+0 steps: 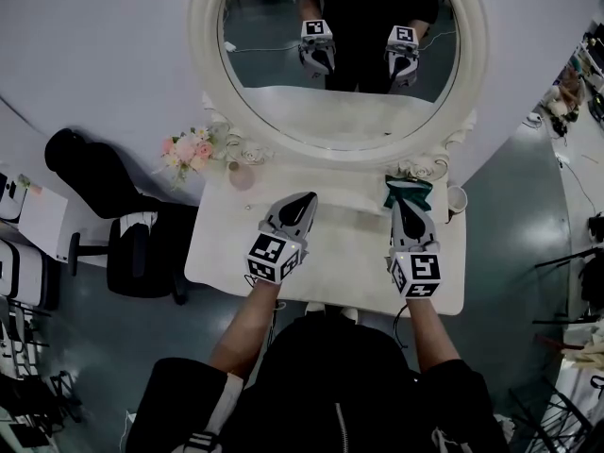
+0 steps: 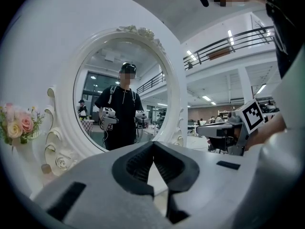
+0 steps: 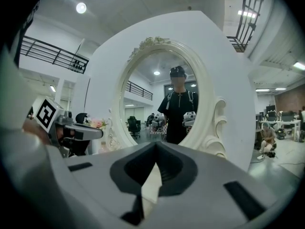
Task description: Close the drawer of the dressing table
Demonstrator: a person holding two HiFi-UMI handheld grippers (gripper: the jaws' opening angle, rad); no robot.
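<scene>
Looking steeply down on a white dressing table [image 1: 344,248] with an oval mirror [image 1: 274,64] at its far side. Pink flowers [image 1: 189,149] at the back left corner, a cup [image 1: 457,199] at the back right, a black chair [image 1: 113,215] on the floor to the left. Both tongs held level above the tabletop, aimed at the mirror. Left gripper [image 1: 306,199] over the middle, jaws pressed together, nothing between them. Right gripper [image 1: 408,208] near the right side, jaws likewise pressed together and empty, tip just beside a green ribbon [image 1: 408,190]. Drawer not made out in any view; tabletop's near edge close against the person's body.
</scene>
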